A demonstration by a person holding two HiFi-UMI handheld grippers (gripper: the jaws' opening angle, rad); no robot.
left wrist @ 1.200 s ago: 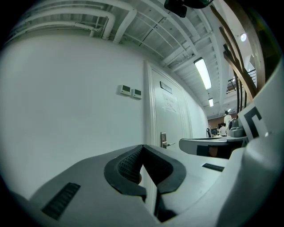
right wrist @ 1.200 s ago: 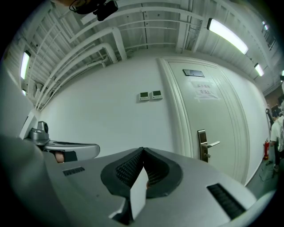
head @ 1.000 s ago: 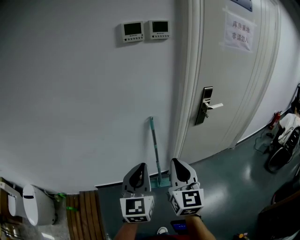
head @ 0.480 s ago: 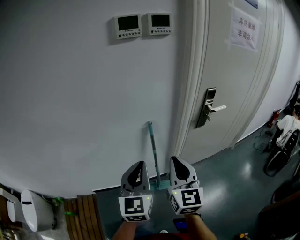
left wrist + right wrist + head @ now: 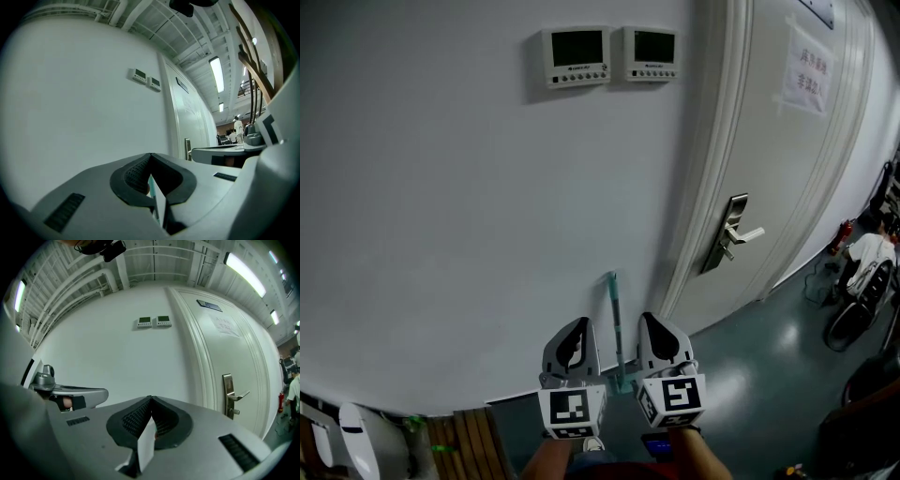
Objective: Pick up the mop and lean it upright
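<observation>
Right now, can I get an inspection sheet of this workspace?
Surface: dark glossy floor.
Job's things: mop upright, leaning on white wall beside the door frame.
Clutter: wooden slats and white appliance lower left; chair far right.
Grippers: left gripper and right gripper, fingers shut, empty, short of the mop.
Cables: thin lead on floor near chair.
Surroundings: shut door with paper notice; two wall panels.

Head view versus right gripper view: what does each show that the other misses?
Head view only: the mop leaning on the wall and the wooden slats. Right gripper view only: the ceiling lights, and the right gripper with its jaws together and nothing between them. Both: the two wall panels, the door handle and the left gripper.
</observation>
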